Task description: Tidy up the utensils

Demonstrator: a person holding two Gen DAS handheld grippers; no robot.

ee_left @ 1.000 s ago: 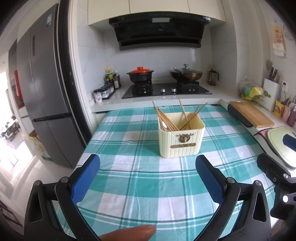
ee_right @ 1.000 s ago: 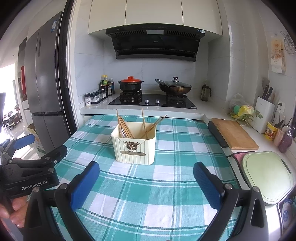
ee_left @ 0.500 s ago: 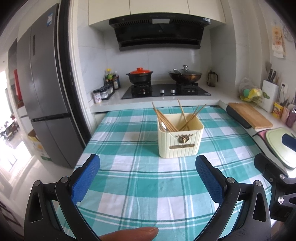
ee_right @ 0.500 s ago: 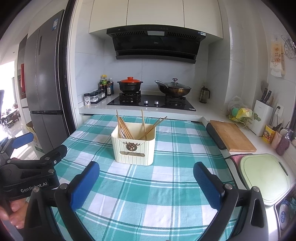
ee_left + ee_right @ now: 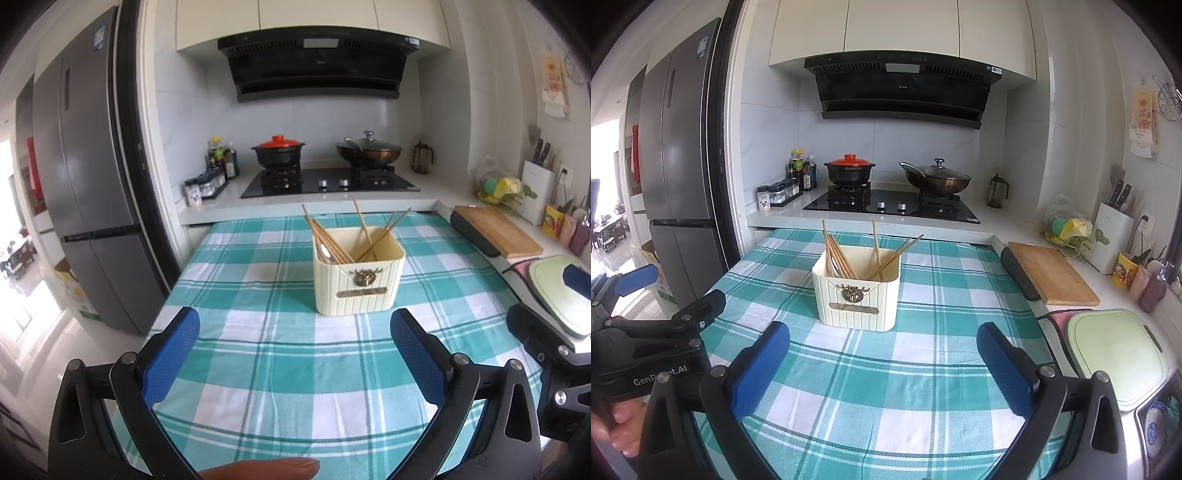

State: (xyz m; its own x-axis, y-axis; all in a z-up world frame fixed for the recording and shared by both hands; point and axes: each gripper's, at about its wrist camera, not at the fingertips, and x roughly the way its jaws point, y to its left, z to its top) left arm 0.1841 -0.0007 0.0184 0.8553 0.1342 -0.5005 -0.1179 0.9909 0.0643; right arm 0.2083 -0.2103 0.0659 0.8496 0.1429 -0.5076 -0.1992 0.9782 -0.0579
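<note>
A cream ribbed utensil box stands on the green checked tablecloth in the middle of the table. Several wooden chopsticks lean inside it, along with a pale spoon. My left gripper hovers open, nearer than the box and empty. My right gripper also stands open and empty in front of the box. The left gripper's black body shows at the left of the right wrist view, held by a hand.
Behind the table runs a counter with a gas hob, a red-lidded pot and a wok. A wooden board, a green board and a knife block line the right counter. A fridge stands left.
Both views have drawn slightly back and up from the box. The box and chopsticks have not moved, and both grippers have stayed open.
</note>
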